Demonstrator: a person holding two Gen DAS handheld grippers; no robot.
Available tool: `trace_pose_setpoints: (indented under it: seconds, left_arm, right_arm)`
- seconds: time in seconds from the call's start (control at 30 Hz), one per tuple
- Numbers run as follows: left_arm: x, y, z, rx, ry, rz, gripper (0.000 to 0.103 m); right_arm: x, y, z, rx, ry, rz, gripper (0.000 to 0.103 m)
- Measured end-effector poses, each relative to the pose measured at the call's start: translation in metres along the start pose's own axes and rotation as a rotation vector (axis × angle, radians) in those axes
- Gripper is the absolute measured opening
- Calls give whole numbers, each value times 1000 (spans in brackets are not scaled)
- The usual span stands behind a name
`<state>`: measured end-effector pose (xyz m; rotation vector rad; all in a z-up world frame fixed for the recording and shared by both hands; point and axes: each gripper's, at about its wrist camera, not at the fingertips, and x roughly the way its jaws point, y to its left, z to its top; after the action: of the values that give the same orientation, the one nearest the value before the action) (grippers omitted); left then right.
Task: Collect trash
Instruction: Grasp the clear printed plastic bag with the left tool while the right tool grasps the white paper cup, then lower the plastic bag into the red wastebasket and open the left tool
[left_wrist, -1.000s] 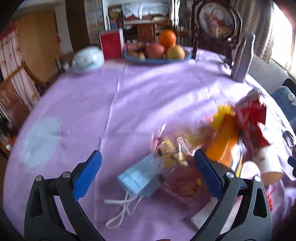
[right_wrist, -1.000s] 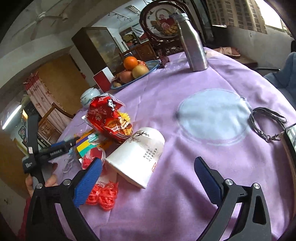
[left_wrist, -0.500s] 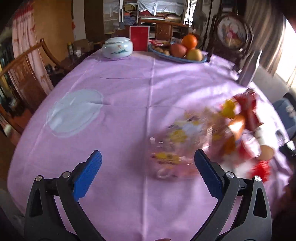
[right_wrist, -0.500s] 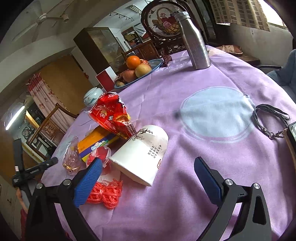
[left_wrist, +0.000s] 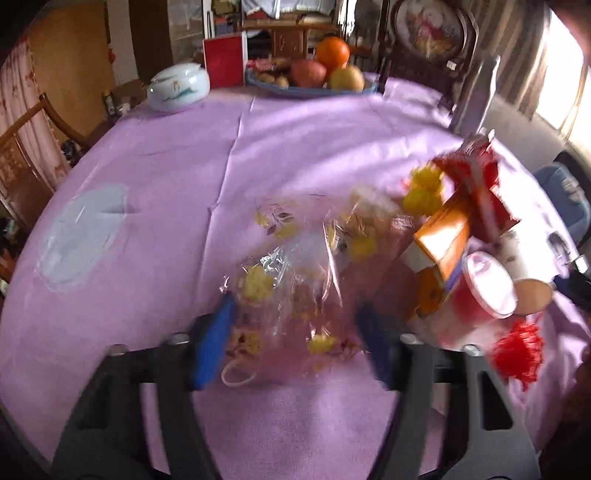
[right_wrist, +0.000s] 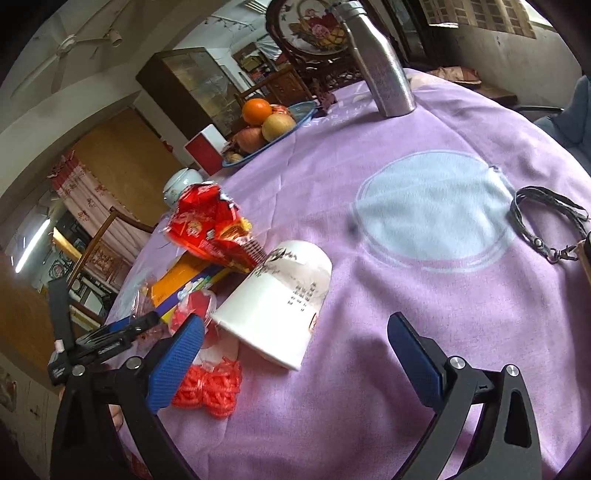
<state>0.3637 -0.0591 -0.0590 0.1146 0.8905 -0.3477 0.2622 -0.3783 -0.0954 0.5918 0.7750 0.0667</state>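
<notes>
- the left claw (left_wrist: 295, 343) was closing, its blue pads either side of the crinkled clear wrapper (left_wrist: 295, 280) with yellow print; the pads were blurred, and it could not be told whether they had bitten yet.
- the wrapper lay flat on the purple table (left_wrist: 295, 155), just on the near-left side of the trash pile, whose landmark was the tipped white paper cup (right_wrist: 275, 314).
- beside that cup sat the orange carton (left_wrist: 441, 240), the red snack bag (right_wrist: 210, 225), a small red-lidded tub (left_wrist: 484, 284) and, nearer the person than the cup, the red mesh netting (right_wrist: 210, 384).
- the right claw (right_wrist: 295, 354) hung released, jaws wide, holding nothing, just short of the cup's open mouth.
- judgement: thin film slips, so the left claw should pinch a raised fold rather than the flat sheet, and keep low to the cloth without catching it.
- judgement: a white looped string (left_wrist: 238, 374) lay under the wrapper's near edge; lifting slowly would show whether it came along.
- the fruit plate (left_wrist: 314, 88) and steel bottle (right_wrist: 384, 62), far beyond the cup, looked like things to leave.
</notes>
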Motion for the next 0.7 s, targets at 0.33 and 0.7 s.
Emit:
trace_pose_setpoints:
  seconds: [0.33,0.7]
  left_arm:
    - [-26,10,-6,-49,-158,-65,42]
    - [-33,22,-6,-87,-191,-156,42]
  right_arm:
    - [39,50,2,-79,64,-46,98]
    - [51,51,2,-48,52,-128,87]
